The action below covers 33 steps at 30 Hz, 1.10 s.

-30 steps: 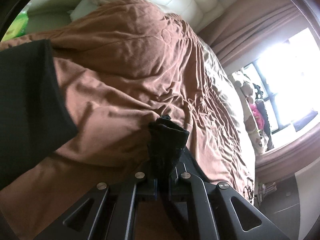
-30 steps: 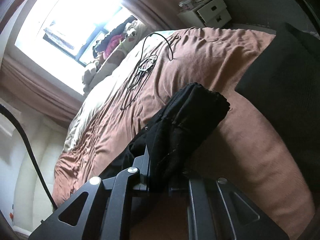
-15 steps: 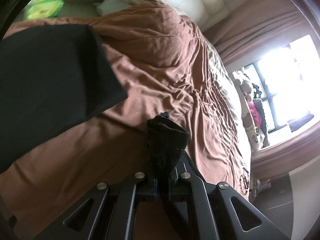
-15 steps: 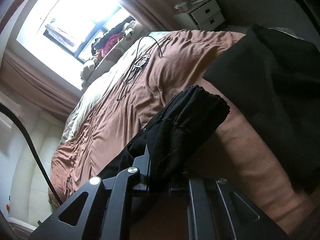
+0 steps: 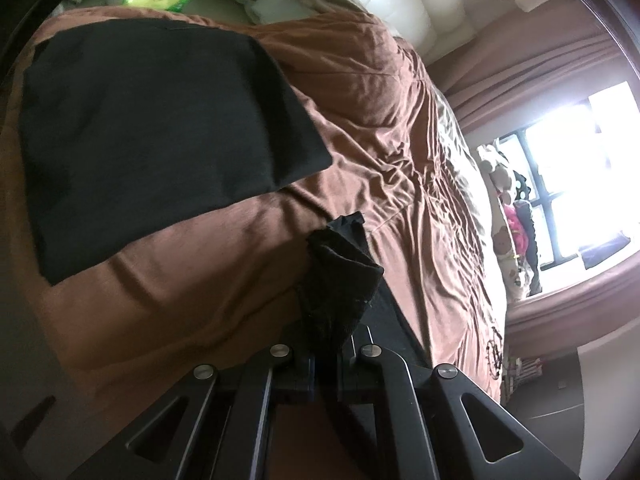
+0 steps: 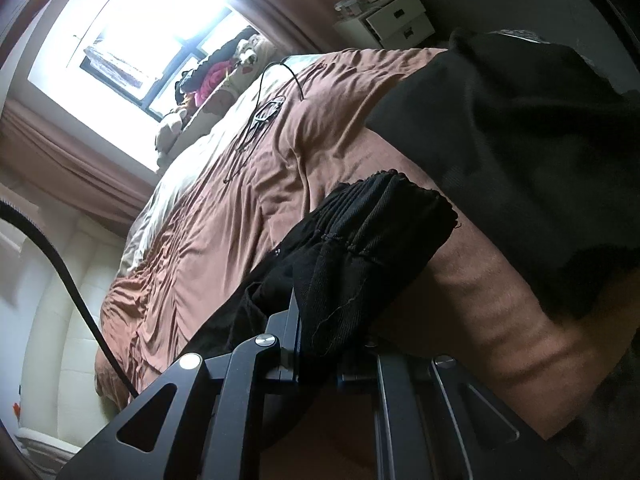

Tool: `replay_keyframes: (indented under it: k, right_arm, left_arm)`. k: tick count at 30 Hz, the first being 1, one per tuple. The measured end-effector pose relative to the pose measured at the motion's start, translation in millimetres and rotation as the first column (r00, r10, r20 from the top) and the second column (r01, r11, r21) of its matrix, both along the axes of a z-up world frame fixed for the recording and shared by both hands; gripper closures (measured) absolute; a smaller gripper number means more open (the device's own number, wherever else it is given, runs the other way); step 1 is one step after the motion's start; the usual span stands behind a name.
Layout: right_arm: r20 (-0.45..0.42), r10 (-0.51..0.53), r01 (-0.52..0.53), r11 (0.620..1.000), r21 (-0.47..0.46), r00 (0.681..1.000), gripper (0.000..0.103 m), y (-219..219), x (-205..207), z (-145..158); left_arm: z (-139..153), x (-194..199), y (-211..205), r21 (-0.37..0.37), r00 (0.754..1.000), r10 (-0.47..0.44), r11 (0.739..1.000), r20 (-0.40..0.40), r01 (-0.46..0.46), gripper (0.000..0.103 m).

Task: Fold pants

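out ahead of both grippers on the brown bedspread lies the flat part of the black pants. left gripper and right gripper are each pinched tight on a bunched pants edge. flat panel sits up-left of the left one and up-right of the right, looks about equally near i think.

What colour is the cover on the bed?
Brown; the cover shows best in the left wrist view.
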State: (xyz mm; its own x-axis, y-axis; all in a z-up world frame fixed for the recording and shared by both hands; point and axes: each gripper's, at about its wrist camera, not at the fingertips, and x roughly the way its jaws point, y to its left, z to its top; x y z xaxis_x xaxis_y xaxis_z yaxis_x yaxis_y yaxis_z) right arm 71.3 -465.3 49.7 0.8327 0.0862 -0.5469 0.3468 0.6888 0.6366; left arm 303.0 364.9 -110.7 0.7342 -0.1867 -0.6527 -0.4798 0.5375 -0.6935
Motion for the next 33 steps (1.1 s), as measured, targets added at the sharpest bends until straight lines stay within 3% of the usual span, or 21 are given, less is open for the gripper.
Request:
replay_keyframes:
  k: [9,20,25,29,33]
  right_arm:
    - [-0.029,0.006,-0.006,1.0,0.01,1.0,0.095,-5,-12,-9]
    - [-0.159,-0.038,0.046,0.998,0.046,0.986,0.095,-11,-11,-47]
    - [-0.22,-0.045,0.054,0.998,0.038,0.975,0.094,-12,-1,-61]
    - [-0.254,-0.058,0.071,0.997,0.043,0.965,0.081,-11,0,-66]
    - [-0.284,-0.089,0.094,0.996,0.004,0.955,0.064,-10,-14,-52]
  left_arm:
    - [-12,-20,2,-0.006,1.0,0.016,1.0,-0.018,-0.016,0.096]
    - [-75,-46,10,-0.082,0.994,0.041,0.995,-0.097,-0.049,0.096]
    - [-88,-42,10,-0.083,0.992,0.034,0.996,-0.12,-0.045,0.095]
    - [-90,-44,11,-0.088,0.994,0.025,0.996,-0.11,-0.035,0.09]
    - [-87,-47,10,-0.075,0.995,0.011,0.997,-0.101,-0.019,0.086]
